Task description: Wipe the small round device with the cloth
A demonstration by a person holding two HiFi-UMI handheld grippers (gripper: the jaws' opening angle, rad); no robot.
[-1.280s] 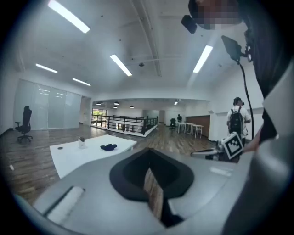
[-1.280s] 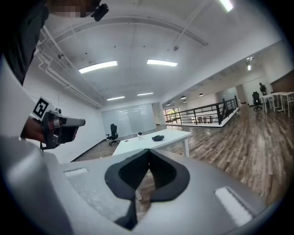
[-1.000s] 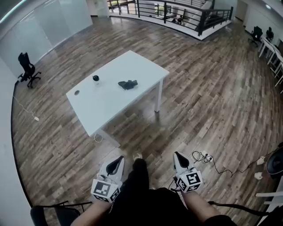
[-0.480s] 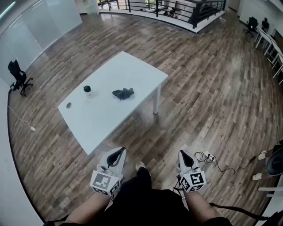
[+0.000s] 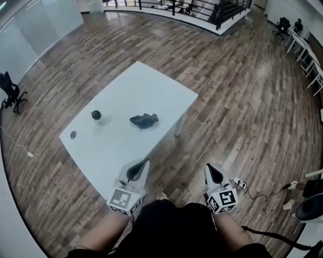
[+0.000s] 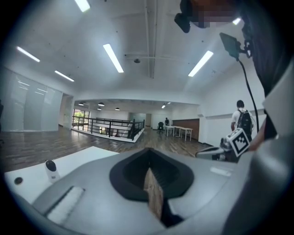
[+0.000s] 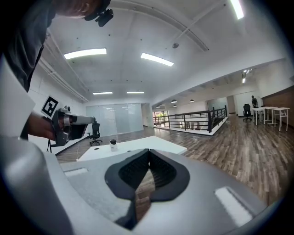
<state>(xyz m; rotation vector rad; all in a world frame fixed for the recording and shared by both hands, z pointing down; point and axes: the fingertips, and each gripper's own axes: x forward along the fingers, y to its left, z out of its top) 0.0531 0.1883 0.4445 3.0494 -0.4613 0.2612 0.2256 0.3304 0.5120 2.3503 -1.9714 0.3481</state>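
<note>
A white table (image 5: pixel 131 90) stands ahead on the wooden floor. On it lies a dark crumpled cloth (image 5: pixel 144 120), and to its left stands the small round device (image 5: pixel 96 116), black on top with a white body, also in the left gripper view (image 6: pixel 51 169) and the right gripper view (image 7: pixel 113 144). My left gripper (image 5: pixel 141 165) is shut and empty at the table's near edge. My right gripper (image 5: pixel 210 169) is shut and empty over the floor, right of the table.
A small dark disc (image 5: pixel 73 134) lies near the table's left end. A black office chair (image 5: pixel 9 90) stands far left. Cables (image 5: pixel 252 194) trail on the floor at the right. A black railing (image 5: pixel 202 12) runs along the back. A person with a backpack (image 6: pixel 242 123) stands far off.
The table has come closer and lower in the head view as I walk toward it. Both grippers stay shut, held low in front of me.
</note>
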